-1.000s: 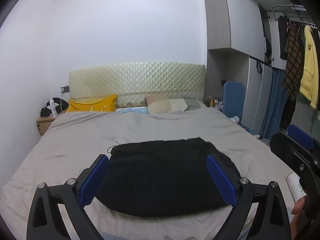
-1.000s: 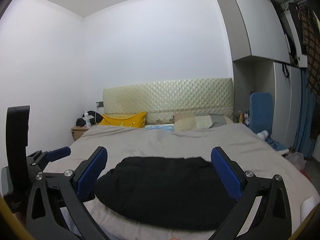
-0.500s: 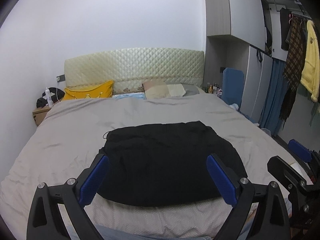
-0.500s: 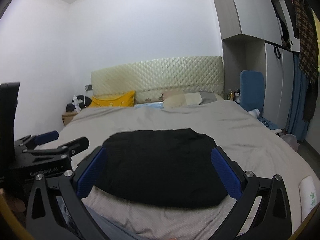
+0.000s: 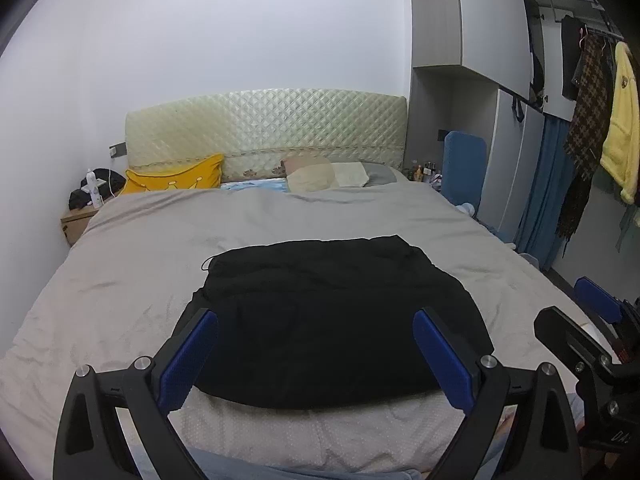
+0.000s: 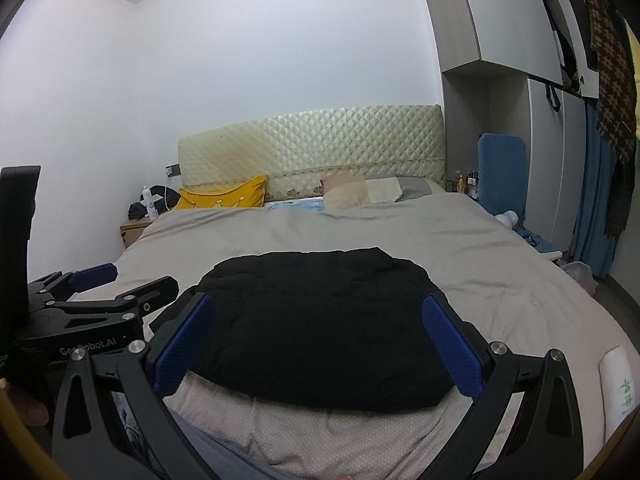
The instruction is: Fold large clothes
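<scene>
Both grippers gape above black garment (image 5: 332,320), folded, rumpled.

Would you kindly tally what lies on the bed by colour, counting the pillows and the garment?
Black: 1, the folded black garment.
Yellow: 1, the yellow crown cushion.
Beige or cream: 2, the beige pillow and the cream pillow.
Grey: 1, the grey pillow.
Total: 5.
</scene>
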`<state>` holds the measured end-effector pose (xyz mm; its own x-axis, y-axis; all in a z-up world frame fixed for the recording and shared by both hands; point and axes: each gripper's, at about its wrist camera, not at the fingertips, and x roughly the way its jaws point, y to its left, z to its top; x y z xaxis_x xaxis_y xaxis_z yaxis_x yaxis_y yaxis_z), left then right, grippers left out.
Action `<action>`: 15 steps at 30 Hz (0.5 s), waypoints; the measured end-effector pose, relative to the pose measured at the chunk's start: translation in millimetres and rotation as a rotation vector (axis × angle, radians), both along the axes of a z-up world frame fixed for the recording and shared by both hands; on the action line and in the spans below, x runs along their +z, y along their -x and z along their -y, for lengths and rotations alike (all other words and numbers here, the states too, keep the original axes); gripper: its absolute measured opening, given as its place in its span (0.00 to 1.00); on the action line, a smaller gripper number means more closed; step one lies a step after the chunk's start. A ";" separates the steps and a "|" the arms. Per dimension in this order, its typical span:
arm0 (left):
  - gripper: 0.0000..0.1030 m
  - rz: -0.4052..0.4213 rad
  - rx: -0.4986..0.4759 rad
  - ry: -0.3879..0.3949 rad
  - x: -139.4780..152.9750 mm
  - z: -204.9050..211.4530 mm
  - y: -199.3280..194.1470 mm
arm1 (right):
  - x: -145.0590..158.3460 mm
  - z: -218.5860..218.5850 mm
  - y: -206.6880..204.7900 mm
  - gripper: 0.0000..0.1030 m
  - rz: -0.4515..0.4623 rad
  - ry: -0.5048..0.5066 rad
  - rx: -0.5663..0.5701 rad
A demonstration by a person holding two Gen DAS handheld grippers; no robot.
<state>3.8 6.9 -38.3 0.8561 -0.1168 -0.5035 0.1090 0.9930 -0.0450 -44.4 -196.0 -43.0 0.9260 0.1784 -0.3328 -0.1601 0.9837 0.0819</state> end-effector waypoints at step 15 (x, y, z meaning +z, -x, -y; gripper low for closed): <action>0.96 -0.020 0.009 0.002 -0.6 0.1 -4.7 | -2.9 -2.5 -3.7 1.00 -0.016 0.011 -0.010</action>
